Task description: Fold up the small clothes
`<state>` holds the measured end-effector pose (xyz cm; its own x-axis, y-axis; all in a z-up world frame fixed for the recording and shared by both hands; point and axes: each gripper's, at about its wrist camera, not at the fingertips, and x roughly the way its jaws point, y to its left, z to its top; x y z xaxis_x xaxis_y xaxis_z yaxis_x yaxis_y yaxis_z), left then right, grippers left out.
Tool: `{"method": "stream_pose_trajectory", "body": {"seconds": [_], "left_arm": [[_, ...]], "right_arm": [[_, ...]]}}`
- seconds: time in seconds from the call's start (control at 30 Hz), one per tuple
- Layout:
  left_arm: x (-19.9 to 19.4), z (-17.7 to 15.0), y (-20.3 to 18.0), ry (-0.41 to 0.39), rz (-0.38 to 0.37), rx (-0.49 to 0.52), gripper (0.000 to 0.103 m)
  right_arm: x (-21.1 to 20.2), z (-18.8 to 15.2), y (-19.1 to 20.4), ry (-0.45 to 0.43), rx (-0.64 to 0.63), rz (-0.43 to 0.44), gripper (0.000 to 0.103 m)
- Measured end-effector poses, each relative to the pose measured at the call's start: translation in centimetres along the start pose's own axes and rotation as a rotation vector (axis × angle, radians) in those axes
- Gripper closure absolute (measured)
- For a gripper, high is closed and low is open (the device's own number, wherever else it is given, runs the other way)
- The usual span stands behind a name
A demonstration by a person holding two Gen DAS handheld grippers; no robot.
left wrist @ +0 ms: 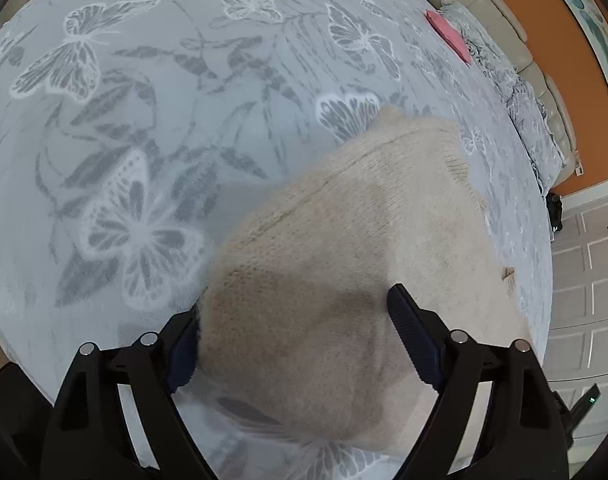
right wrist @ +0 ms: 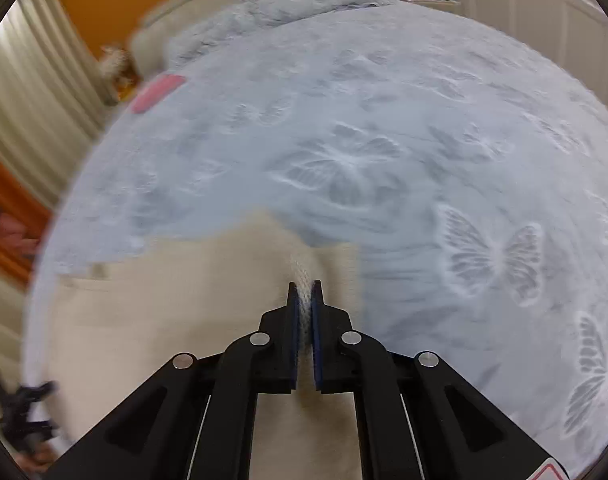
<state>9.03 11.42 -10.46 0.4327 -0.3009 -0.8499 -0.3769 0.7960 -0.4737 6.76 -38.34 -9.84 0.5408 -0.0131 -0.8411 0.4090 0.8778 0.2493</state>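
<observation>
One view only: pinched sweater (right wrist: 304,300) fold.

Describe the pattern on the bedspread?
Pale blue fleece bedspread with white-and-grey butterflies and leaves; clearest in the left wrist view.

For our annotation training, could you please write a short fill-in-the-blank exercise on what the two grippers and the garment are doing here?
1. The right gripper is shut on a fold of the cream knit ____.
2. The left gripper has its fingers spread ____ over the cream knit garment.
3. The blanket is printed with ____.
4. Far off on the blanket lies a flat ____ item.

Missing words: garment; open; butterflies; pink
</observation>
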Motion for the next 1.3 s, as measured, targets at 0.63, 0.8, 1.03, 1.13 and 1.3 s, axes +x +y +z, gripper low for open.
{"method": "stream_pose_trajectory", "body": {"seconds": [0.63, 0.8, 1.03, 1.13, 1.3], "left_arm": [[-1.7, 1.1, 2.3, -0.009, -0.200, -0.239, 0.081], [-4.4, 1.1, -0.6, -0.050, -0.298, -0.126, 0.089], [-7.9, -0.5, -10.1, -0.053, -0.498, 0.079, 0.092], [-8.0, -2.6, -14.7, -0.021, -0.533, 0.185, 0.092], [-4.9, -7.5, -20.7, 0.086, -0.519, 0.314, 0.092]], "right_arm": [[2.8, -5.2, 19.5, 0.218, -0.317, 0.209, 0.101], [5.7, -5.4, 20.9, 0.262, -0.336, 0.173, 0.103], [5.8, -4.9, 19.8, 0.281, -0.302, 0.231, 0.103], [5.8, -4.6, 18.5, 0.285, -0.227, 0.311, 0.103], [1.9, -3.5, 12.9, 0.216, -0.042, 0.457, 0.095]]}}
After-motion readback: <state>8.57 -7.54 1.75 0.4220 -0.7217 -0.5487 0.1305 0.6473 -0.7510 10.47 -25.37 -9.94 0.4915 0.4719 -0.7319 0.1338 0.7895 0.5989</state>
